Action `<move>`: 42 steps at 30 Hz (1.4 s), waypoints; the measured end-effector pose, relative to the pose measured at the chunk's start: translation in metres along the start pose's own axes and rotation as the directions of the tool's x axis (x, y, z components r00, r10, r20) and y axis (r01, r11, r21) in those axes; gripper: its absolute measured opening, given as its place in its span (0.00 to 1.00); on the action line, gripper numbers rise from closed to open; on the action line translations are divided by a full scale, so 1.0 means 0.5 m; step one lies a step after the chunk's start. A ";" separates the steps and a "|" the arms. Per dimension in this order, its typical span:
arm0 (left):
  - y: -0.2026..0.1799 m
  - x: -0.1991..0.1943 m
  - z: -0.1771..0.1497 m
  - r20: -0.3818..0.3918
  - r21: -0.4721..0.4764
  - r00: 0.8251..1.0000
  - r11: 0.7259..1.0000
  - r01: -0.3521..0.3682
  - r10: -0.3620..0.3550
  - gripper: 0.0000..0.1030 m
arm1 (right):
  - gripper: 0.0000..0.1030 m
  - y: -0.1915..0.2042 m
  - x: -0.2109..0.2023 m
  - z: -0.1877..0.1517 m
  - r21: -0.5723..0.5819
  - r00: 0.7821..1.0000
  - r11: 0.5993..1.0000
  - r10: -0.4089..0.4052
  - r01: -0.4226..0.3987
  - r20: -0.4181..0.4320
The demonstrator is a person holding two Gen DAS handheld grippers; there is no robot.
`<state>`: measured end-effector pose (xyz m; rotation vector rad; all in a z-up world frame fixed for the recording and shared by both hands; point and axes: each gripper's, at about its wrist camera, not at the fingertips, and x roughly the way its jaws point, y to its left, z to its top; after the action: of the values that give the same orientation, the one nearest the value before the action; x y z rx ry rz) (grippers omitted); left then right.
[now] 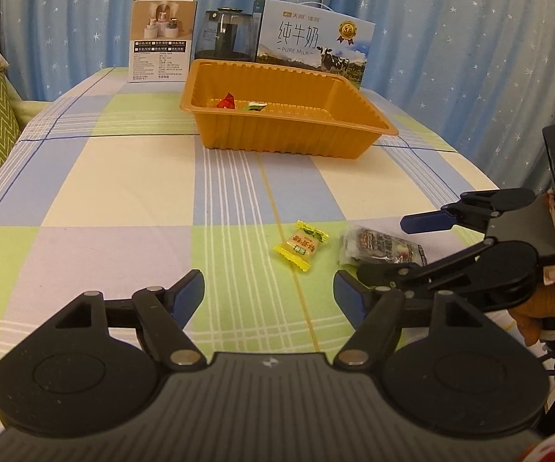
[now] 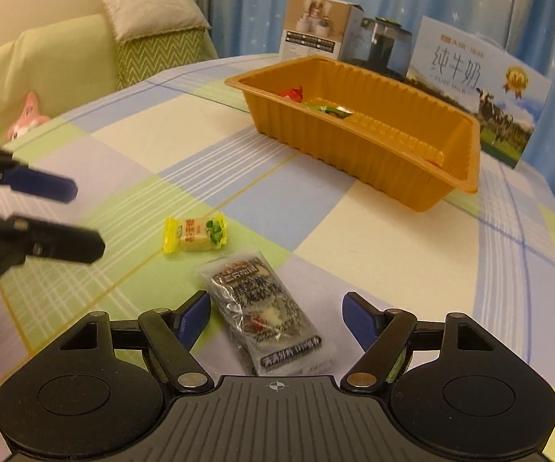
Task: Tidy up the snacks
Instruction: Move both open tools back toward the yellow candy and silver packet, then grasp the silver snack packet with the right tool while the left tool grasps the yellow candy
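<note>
A yellow wrapped candy (image 1: 300,246) (image 2: 194,235) and a dark clear-wrapped snack packet (image 1: 381,250) (image 2: 262,315) lie on the checked tablecloth. My left gripper (image 1: 269,289) (image 2: 84,218) hovers open just short of the candy, with nothing between its fingers. My right gripper (image 2: 277,308) (image 1: 389,248) is open and straddles the dark packet, pads apart from it. Further back stands an orange plastic tray (image 1: 277,136) (image 2: 358,154). A red candy (image 1: 226,101) (image 2: 292,93) and a green-and-white one (image 1: 255,106) (image 2: 327,109) lie inside it.
Behind the tray stand a white product box (image 1: 161,38), a glass kettle (image 1: 225,34) and a milk carton (image 1: 316,42), in front of a blue curtain. A green sofa with a cushion (image 2: 154,19) and a pink toy (image 2: 27,115) is at the left.
</note>
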<state>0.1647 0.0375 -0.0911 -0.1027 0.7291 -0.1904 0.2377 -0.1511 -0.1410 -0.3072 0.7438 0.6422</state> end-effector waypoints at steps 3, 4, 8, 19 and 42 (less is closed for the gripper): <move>0.001 0.003 0.000 -0.003 -0.007 1.000 1.000 -0.002 0.002 0.69 | 0.64 0.001 -0.003 0.003 0.027 1.000 1.000 0.012 -0.012 0.001; 0.000 0.004 0.000 -0.002 -0.008 1.000 1.000 -0.003 0.003 0.69 | 0.60 0.004 -0.005 0.003 0.032 1.000 0.999 0.020 -0.020 0.002; -0.001 0.003 0.000 -0.001 -0.006 1.000 1.000 -0.006 0.006 0.70 | 0.40 0.017 -0.017 0.000 0.053 1.000 0.998 0.031 -0.031 0.003; -0.002 0.004 0.001 -0.004 -0.002 1.000 1.000 -0.009 0.009 0.70 | 0.40 0.010 -0.041 -0.019 0.148 1.000 0.989 -0.019 0.019 -0.006; -0.044 0.080 0.053 -0.025 0.174 1.000 0.985 0.017 -0.013 0.70 | 0.38 -0.053 -0.085 -0.031 0.402 0.990 0.906 -0.139 0.131 -0.009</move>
<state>0.2083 0.0086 -0.0941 0.0607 0.7321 -0.2694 0.2226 -0.1971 -0.1210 0.0281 0.8085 0.3477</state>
